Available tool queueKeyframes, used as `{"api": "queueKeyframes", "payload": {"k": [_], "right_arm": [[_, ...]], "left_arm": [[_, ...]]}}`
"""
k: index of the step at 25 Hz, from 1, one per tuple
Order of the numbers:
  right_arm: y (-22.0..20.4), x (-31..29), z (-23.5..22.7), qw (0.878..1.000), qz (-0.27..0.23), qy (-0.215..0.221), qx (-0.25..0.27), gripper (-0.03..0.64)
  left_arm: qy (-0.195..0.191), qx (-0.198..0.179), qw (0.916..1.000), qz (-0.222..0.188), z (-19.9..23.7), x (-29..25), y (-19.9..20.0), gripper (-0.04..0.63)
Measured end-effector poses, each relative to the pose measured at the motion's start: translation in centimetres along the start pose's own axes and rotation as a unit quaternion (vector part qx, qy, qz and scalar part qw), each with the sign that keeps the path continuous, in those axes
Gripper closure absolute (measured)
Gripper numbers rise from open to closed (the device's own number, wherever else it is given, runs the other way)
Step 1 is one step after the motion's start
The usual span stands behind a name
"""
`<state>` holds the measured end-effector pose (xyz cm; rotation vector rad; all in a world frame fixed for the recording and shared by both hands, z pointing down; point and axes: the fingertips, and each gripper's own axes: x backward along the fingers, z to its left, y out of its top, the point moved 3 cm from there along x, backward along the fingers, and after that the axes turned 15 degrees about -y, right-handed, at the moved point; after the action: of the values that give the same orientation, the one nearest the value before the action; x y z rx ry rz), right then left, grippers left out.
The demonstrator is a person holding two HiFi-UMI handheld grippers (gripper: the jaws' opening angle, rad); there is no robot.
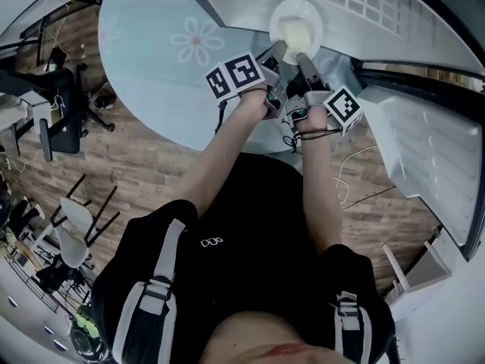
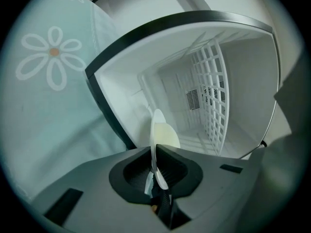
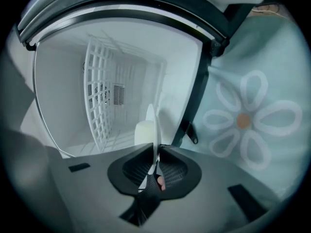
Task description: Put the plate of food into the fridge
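Observation:
A white plate (image 1: pixel 295 17) with a pale yellow slab of food (image 1: pixel 297 30) is held out before the open fridge (image 1: pixel 356 2). My left gripper (image 1: pixel 276 52) is shut on the plate's near rim from the left, and my right gripper (image 1: pixel 304 59) is shut on it from the right. The left gripper view shows the plate (image 2: pixel 157 130) edge-on between the pads of the left gripper (image 2: pixel 156 171), with the food (image 2: pixel 168 136) on its right face. In the right gripper view the plate (image 3: pixel 152 123) stands edge-on in the right gripper (image 3: pixel 156 163), and the food (image 3: pixel 143 133) is on its left.
The fridge's white inside (image 2: pixel 170 89) holds a wire shelf (image 2: pixel 212 93), also seen as a wire shelf (image 3: pixel 99 96) from the right. Its open door (image 1: pixel 432 154) stands at the right. A teal mat with a daisy (image 1: pixel 195 39) lies on the wooden floor. Chairs (image 1: pixel 76 226) stand at the left.

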<state>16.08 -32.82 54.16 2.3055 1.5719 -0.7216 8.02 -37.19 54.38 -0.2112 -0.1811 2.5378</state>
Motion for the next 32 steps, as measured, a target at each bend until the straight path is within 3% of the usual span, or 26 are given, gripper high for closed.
{"api": "queueKeyframes", "payload": {"k": [16, 26, 32], "right_arm": [[3.3, -3.9, -0.5, 1.000, 0.000, -0.015, 0.010, 0.569], [4.0, -4.6, -0.7, 0.998, -0.024, -0.053, 0.023, 0.581], [4.7, -4.0, -0.4, 0.996, -0.052, -0.061, 0.036, 0.488]], "left_arm": [[0.022, -0.006, 0.9997, 0.001, 2.1, -4.1, 2.0, 0.563], [0.038, 0.002, 0.9986, 0.036, 3.0, -5.1, 2.7, 0.560], [0.049, -0.012, 0.9974, 0.050, 2.9, -4.4, 2.4, 0.511]]}}
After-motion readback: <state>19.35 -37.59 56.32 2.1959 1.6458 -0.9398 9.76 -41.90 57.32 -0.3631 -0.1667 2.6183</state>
